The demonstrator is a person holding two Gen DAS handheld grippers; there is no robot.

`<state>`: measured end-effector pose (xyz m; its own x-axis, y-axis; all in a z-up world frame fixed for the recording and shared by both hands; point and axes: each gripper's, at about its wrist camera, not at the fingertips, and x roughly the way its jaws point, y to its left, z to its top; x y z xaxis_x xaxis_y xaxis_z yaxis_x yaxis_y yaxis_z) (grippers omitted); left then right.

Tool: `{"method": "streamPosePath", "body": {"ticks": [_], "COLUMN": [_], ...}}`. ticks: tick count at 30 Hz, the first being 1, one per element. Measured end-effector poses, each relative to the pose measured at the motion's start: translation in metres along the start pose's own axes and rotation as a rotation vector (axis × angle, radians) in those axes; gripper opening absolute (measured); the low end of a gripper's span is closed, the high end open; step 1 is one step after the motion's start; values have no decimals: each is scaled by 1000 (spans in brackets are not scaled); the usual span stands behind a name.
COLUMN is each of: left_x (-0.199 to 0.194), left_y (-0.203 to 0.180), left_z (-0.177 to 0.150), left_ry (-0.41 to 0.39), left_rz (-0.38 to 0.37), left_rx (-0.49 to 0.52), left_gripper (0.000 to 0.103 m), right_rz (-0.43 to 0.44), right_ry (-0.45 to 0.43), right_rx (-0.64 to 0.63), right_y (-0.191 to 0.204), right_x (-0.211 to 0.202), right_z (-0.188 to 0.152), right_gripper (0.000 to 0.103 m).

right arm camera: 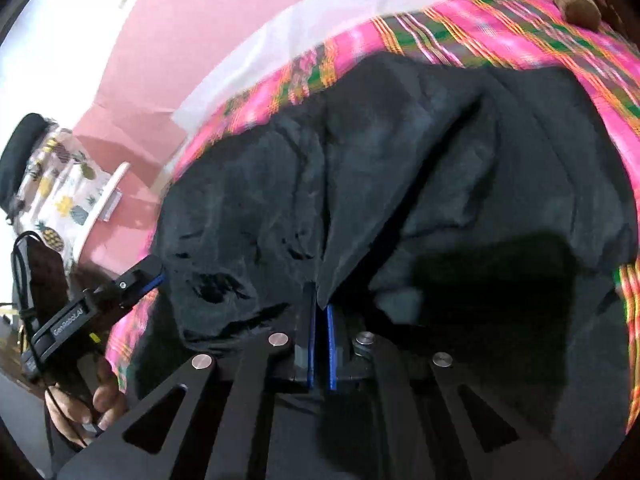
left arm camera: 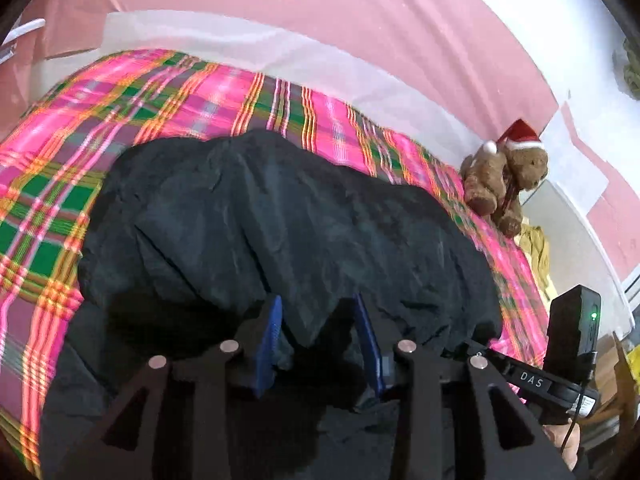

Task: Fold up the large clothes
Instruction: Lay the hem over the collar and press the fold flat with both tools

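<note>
A large black garment (left arm camera: 280, 232) lies crumpled on a bed with a pink, green and orange plaid cover (left arm camera: 120, 92). My left gripper (left arm camera: 318, 308) is open, its blue pads (left arm camera: 272, 332) spread over the garment's near edge with cloth bunched between them. My right gripper (right arm camera: 319, 304) is shut on a fold of the black garment (right arm camera: 400, 160), which rises from between its blue pads (right arm camera: 330, 340). The left gripper (right arm camera: 148, 280) also shows at the left of the right wrist view, beside the garment's edge.
A brown teddy bear with a Santa hat (left arm camera: 508, 176) sits at the bed's far right edge. Pink wall (left arm camera: 320, 0) lies behind the bed. Yellow cloth (left arm camera: 536, 248) hangs right of the bed. A pineapple-print cloth (right arm camera: 60, 184) lies left of the bed.
</note>
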<state>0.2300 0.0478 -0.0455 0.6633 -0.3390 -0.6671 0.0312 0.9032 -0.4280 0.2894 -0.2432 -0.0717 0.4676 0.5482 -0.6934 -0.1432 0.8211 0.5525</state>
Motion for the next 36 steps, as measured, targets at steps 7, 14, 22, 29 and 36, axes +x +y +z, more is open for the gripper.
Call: {"method": "streamPosePath", "body": {"ticks": [7, 14, 22, 29, 36], "left_x": [44, 46, -21, 19, 52], "left_y": [20, 7, 8, 41, 67], "left_z": [-28, -14, 10, 61, 34], "left_ry": [62, 111, 4, -58, -44], "left_rz": [64, 118, 99, 247, 219], "left_rx": [-46, -28, -13, -17, -26], "left_gripper": [38, 38, 38, 42, 47], "right_rz": [-72, -105, -179, -283, -308], "right_ry": [-3, -40, -224, -131, -135], "right_rx": [-57, -96, -238, -182, -182], "right_y": [-1, 12, 33, -11, -25], "right_x": [24, -10, -65, -3, 5], "right_z": [-3, 0, 39, 68, 56], "right_gripper": [3, 22, 23, 20, 20]}}
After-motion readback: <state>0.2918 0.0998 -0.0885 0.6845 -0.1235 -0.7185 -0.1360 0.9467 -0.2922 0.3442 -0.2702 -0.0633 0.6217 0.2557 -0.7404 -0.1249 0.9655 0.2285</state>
